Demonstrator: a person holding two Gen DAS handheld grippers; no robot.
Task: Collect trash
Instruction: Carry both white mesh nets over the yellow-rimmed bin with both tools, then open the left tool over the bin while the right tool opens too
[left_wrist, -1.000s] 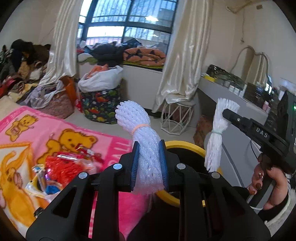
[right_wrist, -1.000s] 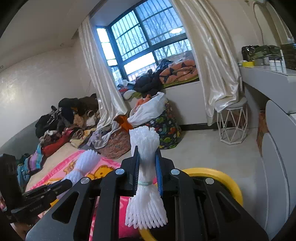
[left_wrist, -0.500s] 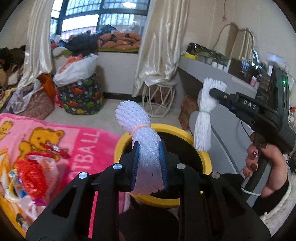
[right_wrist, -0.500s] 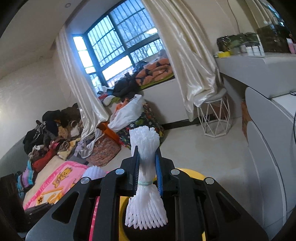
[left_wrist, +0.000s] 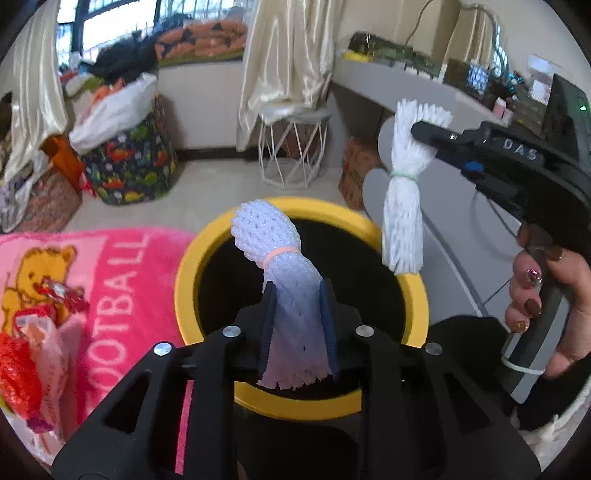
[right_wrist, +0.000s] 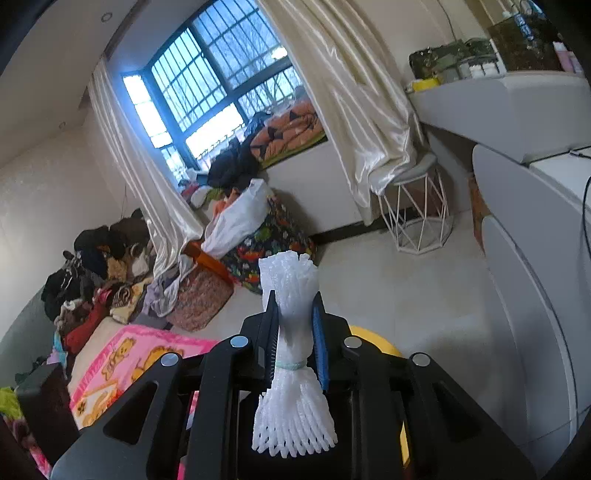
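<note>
Foam net bundle (left_wrist: 284, 273) in opening left tongs (left_wrist: 297, 325), above yellow bin (left_wrist: 192, 258)

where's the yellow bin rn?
Left wrist view, centre: the yellow bin sits on the floor right of the pink blanket, directly below the left gripper and its foam net.

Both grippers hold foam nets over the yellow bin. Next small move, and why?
Probably finish opening the left gripper. Its foam net with the pink band hangs over the black mouth of the yellow bin, and the jaws are already opening around it, so it should drop in. The right gripper pinches the net with the green band nearer the rim; move it inward before release.
</note>
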